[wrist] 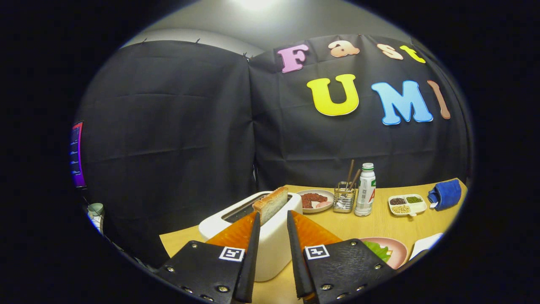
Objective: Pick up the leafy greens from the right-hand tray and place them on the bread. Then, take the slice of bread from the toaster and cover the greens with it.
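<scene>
1. Toaster (270, 249) sits at the near left end of the wooden table (379, 219), white, with a slice of bread (271, 204) standing up out of its slot, tilted a little.

2. The tongs, meaning the gripper (272, 219), are aimed straight at that slice. The two fingers are spread, with a clear gap between them, and they pinch nothing. The bread shows just ahead of the tips and in line with the gap, slightly above them; neither finger touches it that I can see.

3. To the right of the fingers, close by, a pink plate (398, 251) holds something leafy and green (379, 251), partly hidden behind the right finger. I cannot tell whether a bread slice lies under the greens, nor whether this plate is the tray or the sandwich base.

4. I judge the step in hand to be the second one, taking the toast: the fingers are lined up on it, not on the greens. The next move would call for easing forward until the slice stands between the fingers, closing on its flat faces, then lifting straight up so it clears the slot without snagging.

5. Farther right, well beyond the fingers, stand a dish of red food (314, 199), a holder with sticks (344, 197), a bottle (365, 190), a divided dish of grains (407, 204) and a blue cloth (445, 194).
</scene>
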